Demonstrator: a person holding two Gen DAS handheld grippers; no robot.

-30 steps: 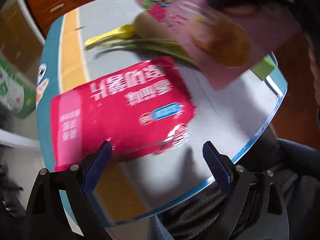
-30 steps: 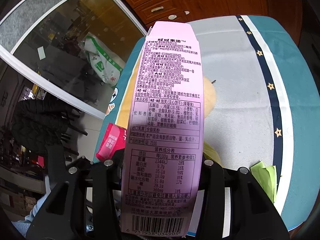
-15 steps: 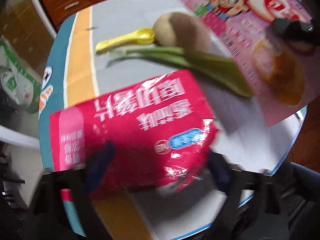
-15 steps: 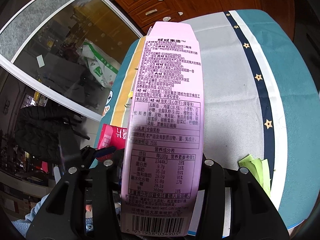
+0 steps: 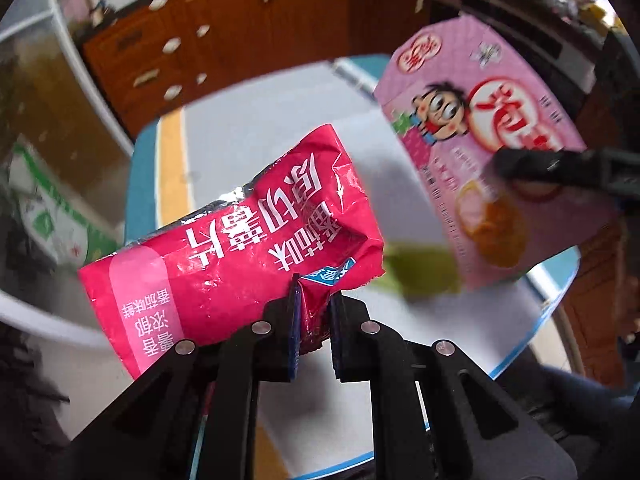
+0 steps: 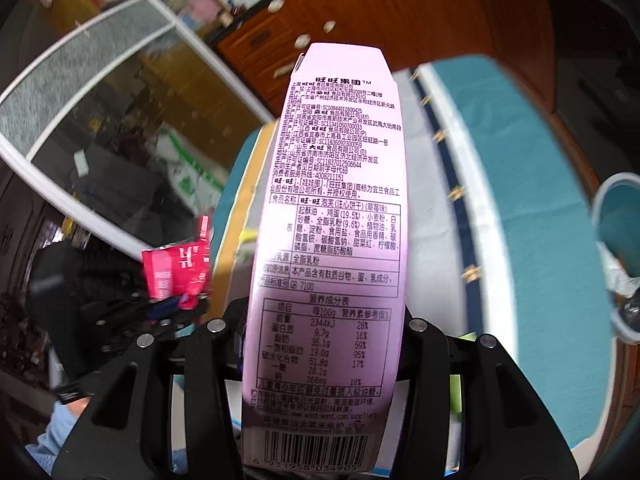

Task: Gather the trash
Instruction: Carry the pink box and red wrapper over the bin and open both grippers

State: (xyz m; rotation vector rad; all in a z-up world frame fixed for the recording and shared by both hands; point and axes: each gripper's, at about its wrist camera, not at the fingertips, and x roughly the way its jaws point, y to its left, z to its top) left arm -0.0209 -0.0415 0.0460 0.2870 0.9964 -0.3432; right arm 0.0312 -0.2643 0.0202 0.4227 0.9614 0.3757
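Left tool (image 5: 314, 312) clamped on a corner of the red snack bag (image 5: 236, 248), held above the worktop (image 5: 256, 136). Right tool (image 6: 324, 340) clamped on the pink box (image 6: 332, 216), raised ahead of it.

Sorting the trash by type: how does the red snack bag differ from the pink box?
The red snack bag is soft, crinkled foil; the pink box is stiff, flat-sided card. The left gripper pinches only the bag's edge, while the right gripper clamps across the box's width. Both are held up off the table.
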